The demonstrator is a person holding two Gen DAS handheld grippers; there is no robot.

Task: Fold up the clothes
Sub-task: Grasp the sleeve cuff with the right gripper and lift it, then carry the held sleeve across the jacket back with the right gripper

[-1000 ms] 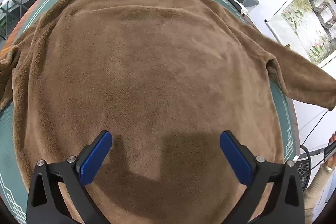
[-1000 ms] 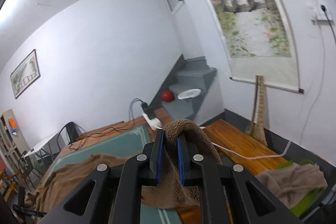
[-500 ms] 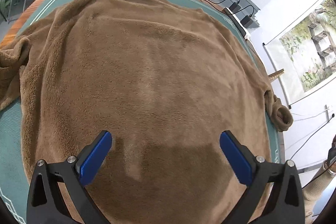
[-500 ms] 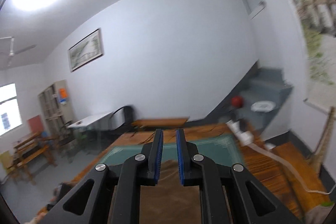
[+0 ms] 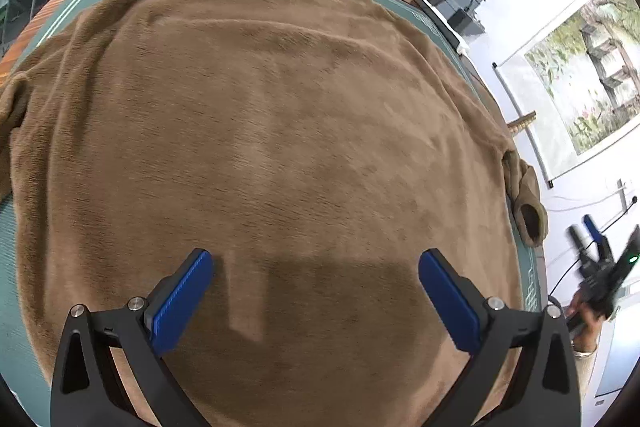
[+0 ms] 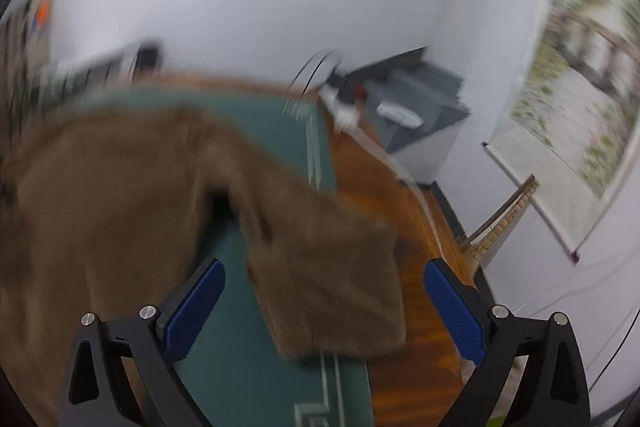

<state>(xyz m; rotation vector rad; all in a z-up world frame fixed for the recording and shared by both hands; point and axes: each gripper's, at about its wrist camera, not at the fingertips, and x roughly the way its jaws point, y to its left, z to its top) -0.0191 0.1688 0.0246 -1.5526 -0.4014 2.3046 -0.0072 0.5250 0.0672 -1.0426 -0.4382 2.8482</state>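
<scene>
Released a moment ago, the sleeve (image 6: 320, 275) now lies on the green mat (image 6: 248, 367), and the right gripper (image 6: 324, 303) has spread wide above it. Over the brown sweater (image 5: 260, 147) laid flat on the mat, the left gripper (image 5: 316, 291) hangs spread and empty.

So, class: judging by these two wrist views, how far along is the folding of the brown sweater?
Done: the brown sweater lies spread flat on the green mat. In hand: nothing; the left gripper and right gripper are both open, and the right sleeve lies loose on the mat. Left: every fold; no sleeve is tucked in yet.
</scene>
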